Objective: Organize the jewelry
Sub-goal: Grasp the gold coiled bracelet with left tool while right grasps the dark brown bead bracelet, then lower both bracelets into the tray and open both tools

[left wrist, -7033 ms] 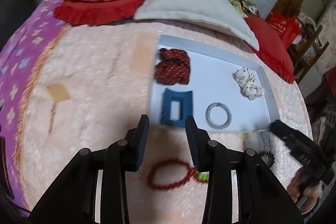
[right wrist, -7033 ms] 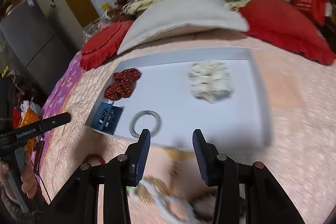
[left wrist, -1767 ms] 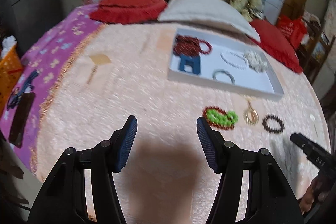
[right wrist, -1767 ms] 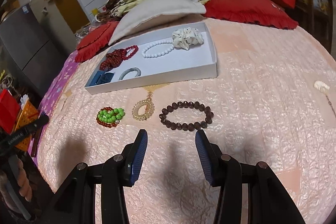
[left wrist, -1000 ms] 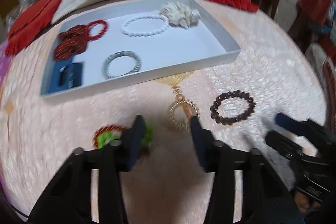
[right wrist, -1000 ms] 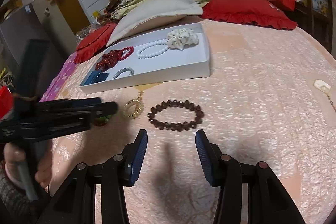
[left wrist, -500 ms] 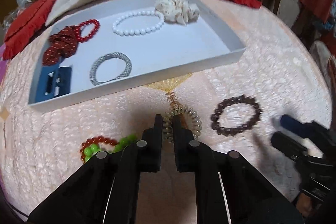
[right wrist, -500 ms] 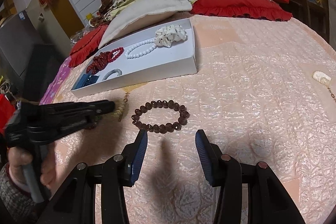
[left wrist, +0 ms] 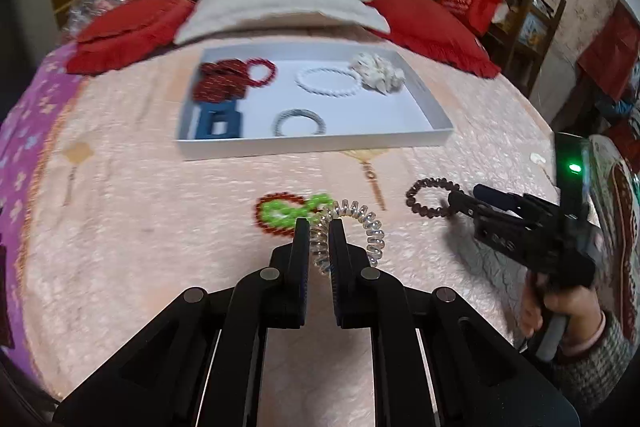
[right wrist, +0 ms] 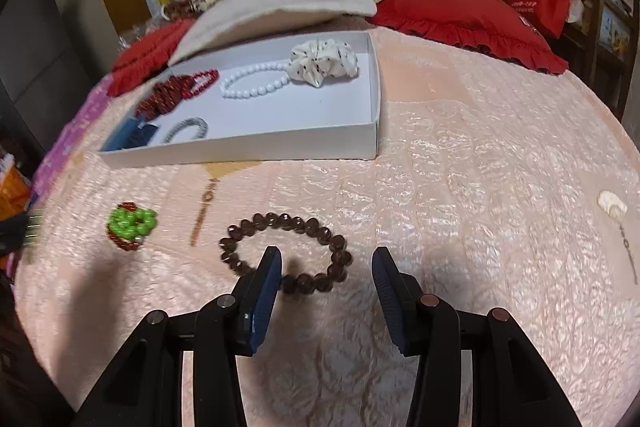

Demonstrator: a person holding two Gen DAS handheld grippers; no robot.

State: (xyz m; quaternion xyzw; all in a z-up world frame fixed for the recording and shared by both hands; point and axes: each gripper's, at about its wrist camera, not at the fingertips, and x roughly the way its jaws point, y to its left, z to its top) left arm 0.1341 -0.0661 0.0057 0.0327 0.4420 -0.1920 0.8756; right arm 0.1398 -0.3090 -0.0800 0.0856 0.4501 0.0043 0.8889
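Observation:
My left gripper (left wrist: 319, 227) is shut on a clear spiral hair tie (left wrist: 370, 227), held just above the pink bedspread; the coil loops out to the right of the fingers. A green bead bracelet on a red one (left wrist: 280, 213) (right wrist: 132, 221) lies just beyond it. My right gripper (right wrist: 326, 259) stands open over the near side of a brown bead bracelet (right wrist: 262, 219), whose near beads lie between the fingers untouched. In the left wrist view the right gripper (left wrist: 460, 201) reaches that brown bracelet (left wrist: 414, 203). A white tray (left wrist: 316, 145) (right wrist: 240, 149) lies farther back.
The tray holds a red scrunchie (left wrist: 218, 83), a white bead bracelet (right wrist: 252, 81), a cream scrunchie (right wrist: 324, 61), a grey ring (left wrist: 298, 121) and a blue clip (left wrist: 218, 125). A white pillow (left wrist: 280, 3) and red cushions lie behind. A person's hand (left wrist: 560, 307) grips the right tool.
The left jaws closed on the spiral hair tie and lifted it off the bedspread, drawing back from the tray. The right gripper moved forward onto the brown bracelet.

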